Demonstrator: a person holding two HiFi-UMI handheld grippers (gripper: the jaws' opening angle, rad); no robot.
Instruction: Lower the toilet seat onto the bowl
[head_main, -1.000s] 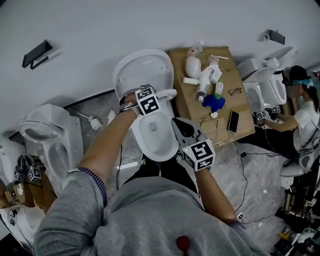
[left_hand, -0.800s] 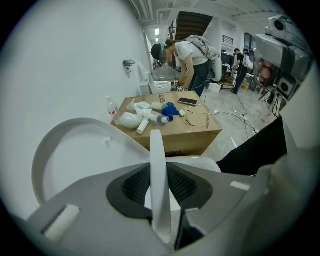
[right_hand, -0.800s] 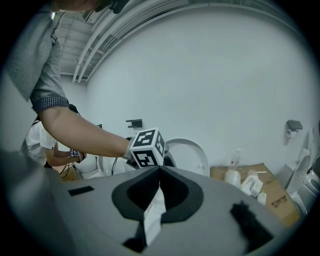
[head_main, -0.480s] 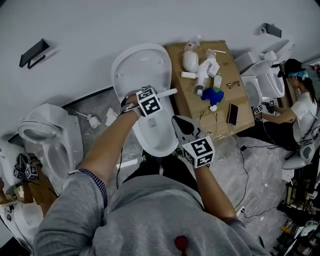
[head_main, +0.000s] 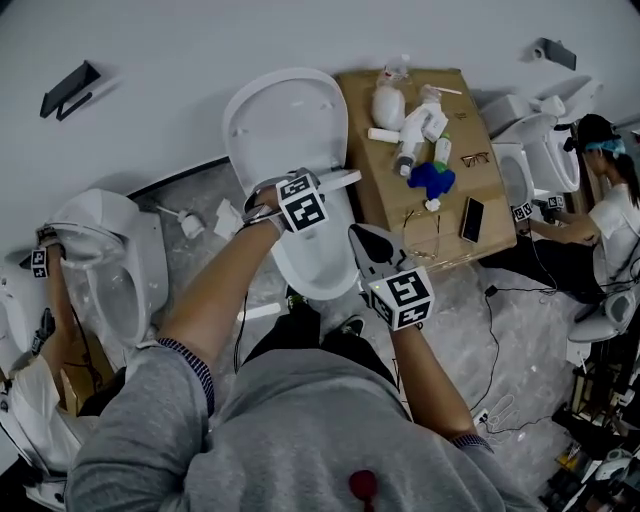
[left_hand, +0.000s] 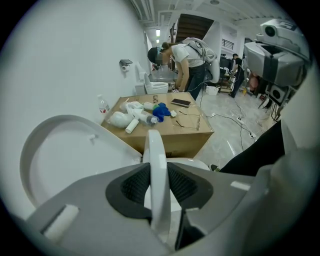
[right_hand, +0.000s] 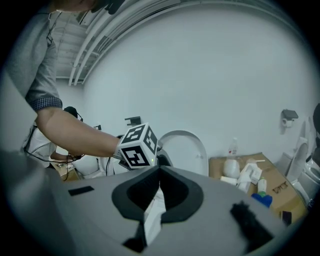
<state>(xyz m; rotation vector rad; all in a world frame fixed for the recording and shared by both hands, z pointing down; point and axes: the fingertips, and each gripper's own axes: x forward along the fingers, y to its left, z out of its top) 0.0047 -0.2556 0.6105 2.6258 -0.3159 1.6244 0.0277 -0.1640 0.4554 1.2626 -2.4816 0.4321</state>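
My left gripper (left_hand: 159, 187) has the toilet seat (left_hand: 156, 150) pinched edge-on between its pads. The jaws stand about half apart and have just widened a touch, though both pads look to be touching the rim. From those jaws the seat runs straight ahead as a thin white band, its long edge pointing toward the cardboard box (head_main: 420, 200). The raised lid (head_main: 285, 120) sits off to the jaws' left, and the bowl (head_main: 315, 270) lies below and on the near side of them. By my reading the seat is partway down, so the coming move is to swing that edge down and toward me, and the left hand is the one to do it. My right gripper (right_hand: 159, 175) has its jaws together on nothing and hangs beside the bowl's near rim, apart from the seat. Compared with a second ago, my left hand has shifted slightly along with the seat, and a person's arm (head_main: 55, 320) now reaches to the neighbouring toilet on the left.
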